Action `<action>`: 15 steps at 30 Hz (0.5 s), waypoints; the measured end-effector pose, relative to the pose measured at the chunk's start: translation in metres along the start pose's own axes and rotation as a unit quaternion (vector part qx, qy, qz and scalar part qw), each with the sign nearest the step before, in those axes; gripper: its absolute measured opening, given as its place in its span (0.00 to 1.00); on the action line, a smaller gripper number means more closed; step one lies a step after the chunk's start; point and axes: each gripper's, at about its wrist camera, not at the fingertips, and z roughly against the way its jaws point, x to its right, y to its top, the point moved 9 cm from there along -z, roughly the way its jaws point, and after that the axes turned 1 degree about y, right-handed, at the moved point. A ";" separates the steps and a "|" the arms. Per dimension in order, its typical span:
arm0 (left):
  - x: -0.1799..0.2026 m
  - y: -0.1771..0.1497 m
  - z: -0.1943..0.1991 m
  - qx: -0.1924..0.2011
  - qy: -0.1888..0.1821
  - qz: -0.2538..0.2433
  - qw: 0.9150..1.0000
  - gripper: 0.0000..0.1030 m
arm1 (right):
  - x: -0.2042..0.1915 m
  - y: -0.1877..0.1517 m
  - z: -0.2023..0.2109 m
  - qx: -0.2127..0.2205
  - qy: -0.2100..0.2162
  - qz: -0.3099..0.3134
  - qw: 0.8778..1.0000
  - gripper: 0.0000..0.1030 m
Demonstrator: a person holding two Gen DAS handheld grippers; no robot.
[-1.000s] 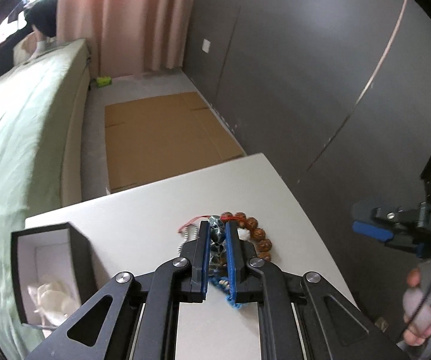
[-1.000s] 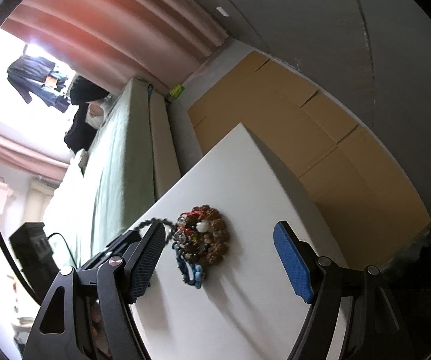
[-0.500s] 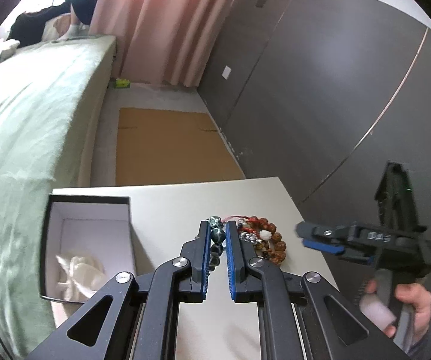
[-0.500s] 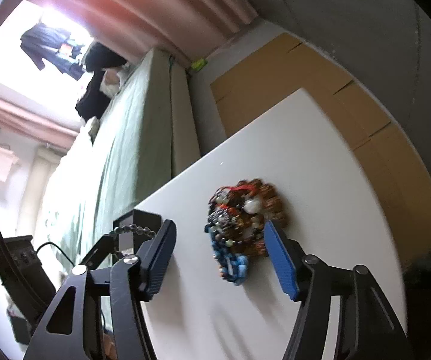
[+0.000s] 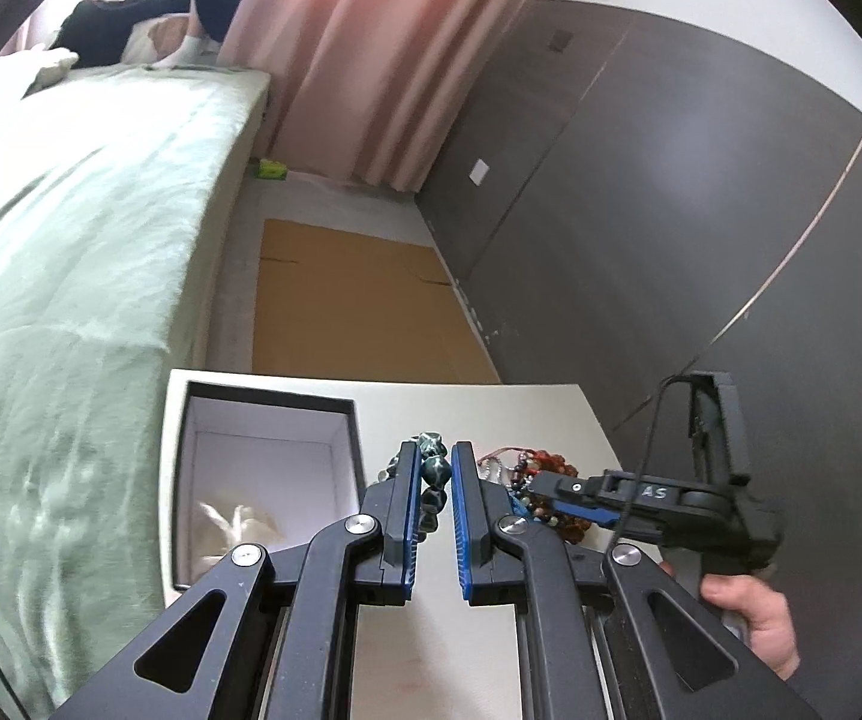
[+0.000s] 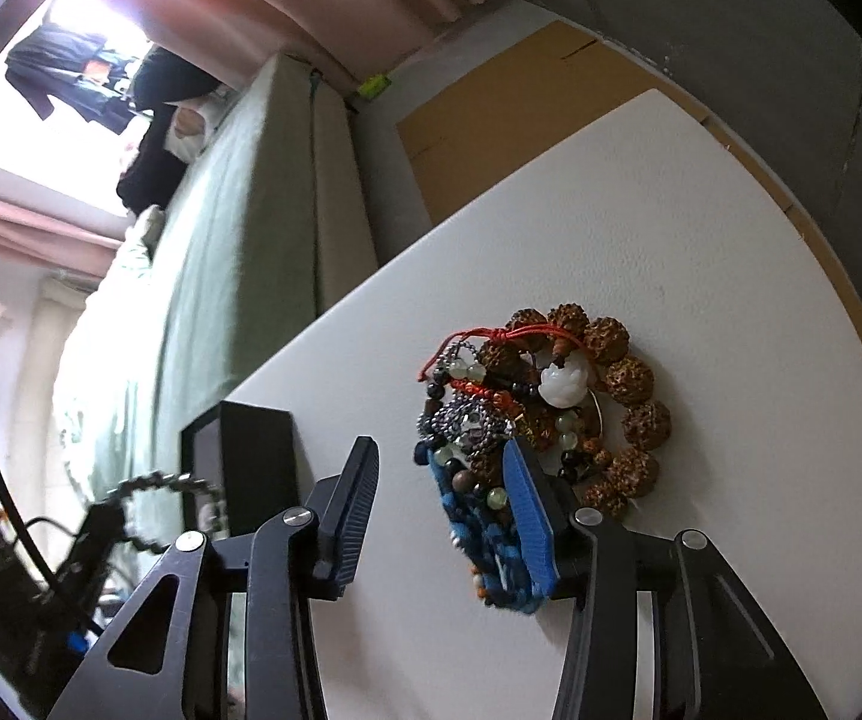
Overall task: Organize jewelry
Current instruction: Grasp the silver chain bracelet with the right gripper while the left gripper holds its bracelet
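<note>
The left claw [image 5: 433,468] is clamped on a dark bead bracelet [image 5: 434,471], carrying it toward the open box [image 5: 263,456]; the right claw [image 6: 442,474] stands apart over the pile [image 6: 538,402].

black grippers [image 5: 432,480], blue pads [image 6: 523,504], possibly ribbed.

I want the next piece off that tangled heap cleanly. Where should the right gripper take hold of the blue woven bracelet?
Grip the blue woven bracelet at its near end, which sticks out of the jewelry heap toward the right gripper. Come from above, one finger either side of the band; beaded strands overlap its far end.
</note>
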 end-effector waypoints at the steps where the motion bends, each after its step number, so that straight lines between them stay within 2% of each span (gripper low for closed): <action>1: -0.002 0.001 0.001 0.001 0.000 0.001 1.000 0.10 | 0.000 0.000 -0.002 0.001 -0.004 -0.001 1.000 0.45; 10: -0.019 0.003 0.011 0.003 0.003 0.015 1.000 0.10 | 0.006 0.011 -0.012 0.029 -0.055 -0.001 0.998 0.40; 13: -0.020 0.003 0.013 0.004 0.006 0.015 1.000 0.10 | 0.009 0.013 -0.012 0.033 -0.079 0.004 0.996 0.31; 15: -0.021 0.003 0.015 0.004 0.007 0.015 1.000 0.10 | 0.009 0.011 -0.014 0.026 -0.084 0.011 0.996 0.29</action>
